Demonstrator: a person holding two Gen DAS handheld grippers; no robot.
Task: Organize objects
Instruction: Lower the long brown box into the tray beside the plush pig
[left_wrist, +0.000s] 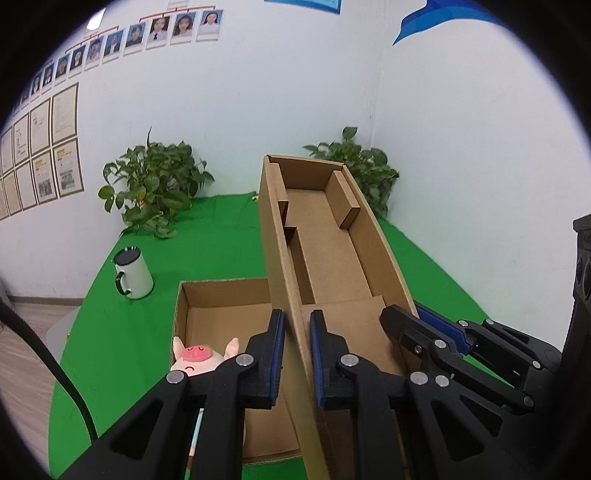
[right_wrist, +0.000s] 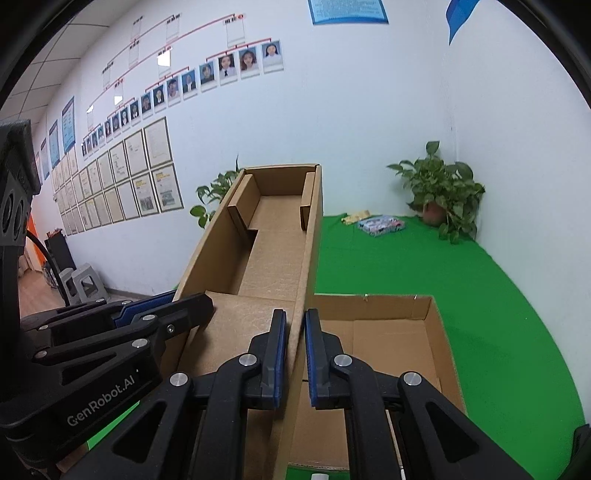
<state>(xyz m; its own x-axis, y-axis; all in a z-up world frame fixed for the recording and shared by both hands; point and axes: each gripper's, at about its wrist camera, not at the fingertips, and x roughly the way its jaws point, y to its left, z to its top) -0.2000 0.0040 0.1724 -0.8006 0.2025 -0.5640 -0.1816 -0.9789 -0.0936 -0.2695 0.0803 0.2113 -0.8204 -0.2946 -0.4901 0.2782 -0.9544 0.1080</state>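
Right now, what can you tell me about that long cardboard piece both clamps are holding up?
The cardboard box lid is a shallow tray of plain brown corrugated board, its open side facing the cameras, with folded tuck flaps inside its walls. It is held tilted above the open cardboard box on the green cloth. The left gripper is shut on one long side wall, the right gripper on the opposite wall. Nothing lies in it.

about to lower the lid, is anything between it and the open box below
Nothing visible blocks it. The lid, held by the left claw and right claw, hangs over the box; a pig toy sits at the box's near-left corner.
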